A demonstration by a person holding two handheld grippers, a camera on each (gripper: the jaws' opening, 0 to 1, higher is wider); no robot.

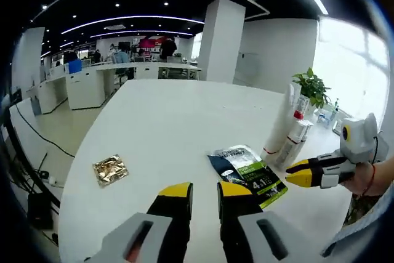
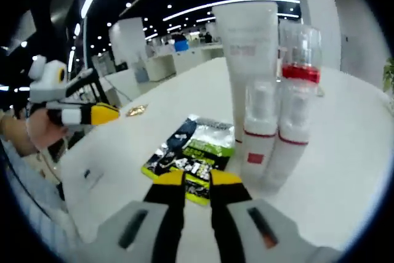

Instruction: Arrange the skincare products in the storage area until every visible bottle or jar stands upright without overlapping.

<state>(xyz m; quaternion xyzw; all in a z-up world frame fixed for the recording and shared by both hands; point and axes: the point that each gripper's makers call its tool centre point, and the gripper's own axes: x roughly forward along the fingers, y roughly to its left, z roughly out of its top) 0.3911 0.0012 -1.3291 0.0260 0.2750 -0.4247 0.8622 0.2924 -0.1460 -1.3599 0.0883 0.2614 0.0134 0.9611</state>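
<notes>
A: Left tongs (image 1: 204,190) status?
B: Yellow-tipped jaws nearly together, a thin slit between them, nothing in it. Hanging above the white table (image 1: 160,133), touching nothing.

A: Right tongs (image 2: 197,178)?
B: Same deal: jaws almost closed, narrow gap, empty. Tips sit just over the near edge of the green-and-black sachet (image 2: 188,155). Contact with it: cannot tell.

A: Where are the skincare products?
B: Clustered straight ahead in the right gripper view. Tall white tube (image 2: 248,47) at the back, upright. Clear-capped bottle with red band (image 2: 300,60) right beside it, upright. Two smaller white bottles in front: left white bottle (image 2: 259,133) and right white bottle (image 2: 288,140), each with a red stripe, both standing, packed close, seem to be touching.

A: Sachet?
B: Flat on the table, just left of the bottles, near them. In the left gripper view it lies ahead of the tongs, slightly right.

A: Anything else on the table?
B: Gold foil packet (image 1: 110,169), crumpled, well apart from the rest, off to the left in the left gripper view. Small potted plant (image 1: 311,87) at the far table edge by the window.

A: Do the tongs see each other?
B: Yes. Right one enters the left gripper view from the right, held in a hand (image 1: 369,180), near the bottles. Left one shows at left in the right gripper view.
</notes>
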